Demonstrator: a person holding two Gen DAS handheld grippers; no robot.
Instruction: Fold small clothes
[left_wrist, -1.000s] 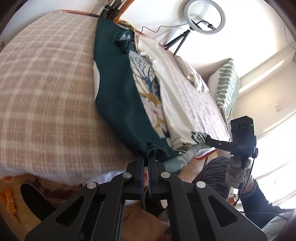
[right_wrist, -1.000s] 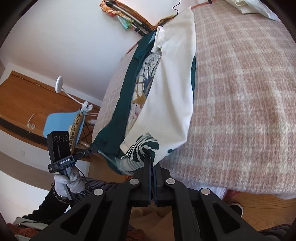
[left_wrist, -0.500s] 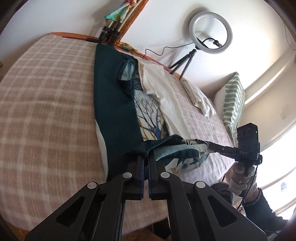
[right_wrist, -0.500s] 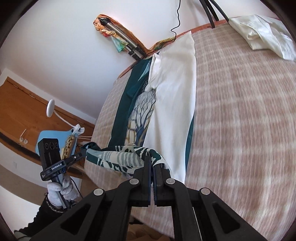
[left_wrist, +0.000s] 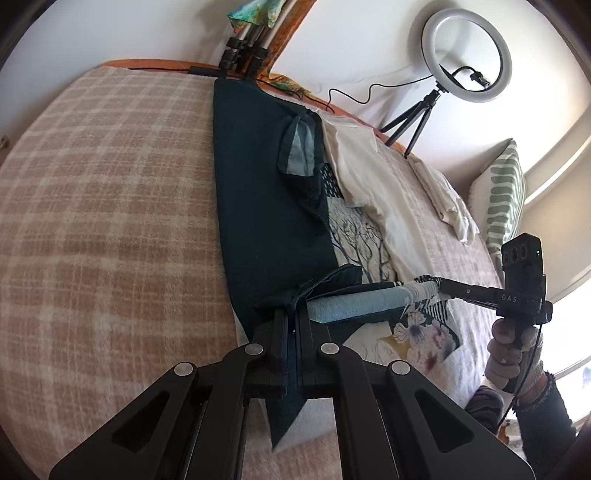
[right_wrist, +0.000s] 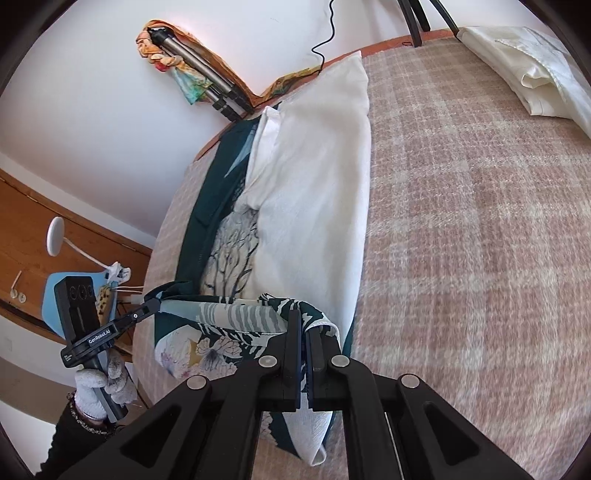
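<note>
A dark green and cream printed garment (left_wrist: 266, 206) lies lengthwise on the plaid bed, also in the right wrist view (right_wrist: 310, 206). My left gripper (left_wrist: 293, 314) is shut on its near hem at the dark green corner. My right gripper (right_wrist: 304, 325) is shut on the hem's other corner, at the zebra-striped print. The hem (left_wrist: 369, 299) stretches taut between the two grippers, lifted above the garment's lower part. The right gripper also shows in the left wrist view (left_wrist: 439, 282), and the left gripper in the right wrist view (right_wrist: 157, 301).
A pink plaid blanket (left_wrist: 110, 221) covers the bed. A folded cream cloth (right_wrist: 524, 70) lies further up the bed. A green-striped pillow (left_wrist: 504, 199), a ring light on a tripod (left_wrist: 465, 55) and folded tripods (right_wrist: 199, 85) stand at the bed's edges.
Both grippers have carried the hem from over the bed's near edge up and forward over the garment, so its lower part now doubles over. Both stay shut on it.
</note>
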